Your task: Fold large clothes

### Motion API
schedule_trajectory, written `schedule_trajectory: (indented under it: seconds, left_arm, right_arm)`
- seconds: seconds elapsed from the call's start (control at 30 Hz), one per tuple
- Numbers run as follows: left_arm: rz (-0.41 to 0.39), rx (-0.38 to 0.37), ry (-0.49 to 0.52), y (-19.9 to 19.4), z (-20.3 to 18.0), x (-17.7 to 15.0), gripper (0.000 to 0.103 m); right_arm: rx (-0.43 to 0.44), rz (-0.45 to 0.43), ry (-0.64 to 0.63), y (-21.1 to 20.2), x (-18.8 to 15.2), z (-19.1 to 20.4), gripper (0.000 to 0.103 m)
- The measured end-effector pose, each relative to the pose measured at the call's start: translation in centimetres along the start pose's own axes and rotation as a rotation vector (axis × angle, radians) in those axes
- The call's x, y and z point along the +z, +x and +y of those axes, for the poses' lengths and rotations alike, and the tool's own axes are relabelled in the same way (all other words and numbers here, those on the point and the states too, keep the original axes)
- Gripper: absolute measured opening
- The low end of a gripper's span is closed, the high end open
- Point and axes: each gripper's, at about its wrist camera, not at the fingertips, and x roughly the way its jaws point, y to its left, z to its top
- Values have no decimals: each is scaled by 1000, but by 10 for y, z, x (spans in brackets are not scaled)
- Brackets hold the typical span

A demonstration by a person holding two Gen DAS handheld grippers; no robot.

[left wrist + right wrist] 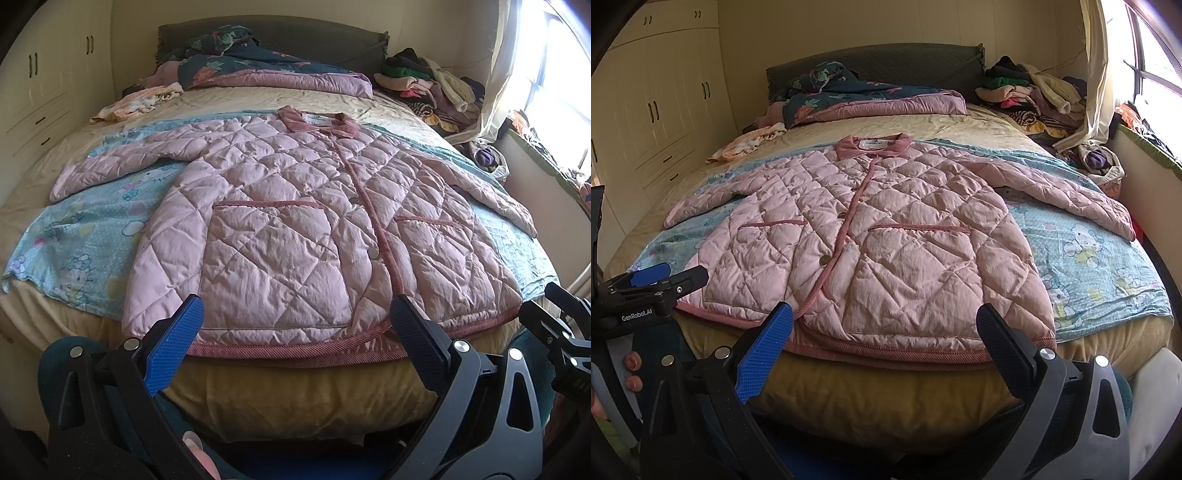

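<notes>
So far no fold shows: the pink quilted jacket (295, 221) lies flat and face up on the blue cartoon sheet (74, 236) across the bed (295, 387), buttoned, collar toward the headboard. Going left to right, its left sleeve (122, 162) is spread out sideways, the body is smooth, and its right sleeve (1071, 192) is spread too. Both sleeves and the body are left to fold. The left tongs (295, 332) and right tongs (886, 332) stand wide and empty, just short of the hem
</notes>
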Motion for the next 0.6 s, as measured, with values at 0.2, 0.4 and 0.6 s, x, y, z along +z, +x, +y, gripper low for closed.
schedule_trajectory:
  seconds: [0.2, 0.4, 0.6]
  left_arm:
    - [-1, 3, 1, 0, -3, 2, 95]
    - [-3, 2, 2, 0, -3, 2, 95]
    - [-3, 1, 3, -1, -6, -1, 95]
  right_arm:
    - [1, -1, 1, 0, 1, 0, 99]
    - [2, -1, 2, 0, 1, -1, 99]
    - [2, -1, 3, 1, 0, 0, 99]
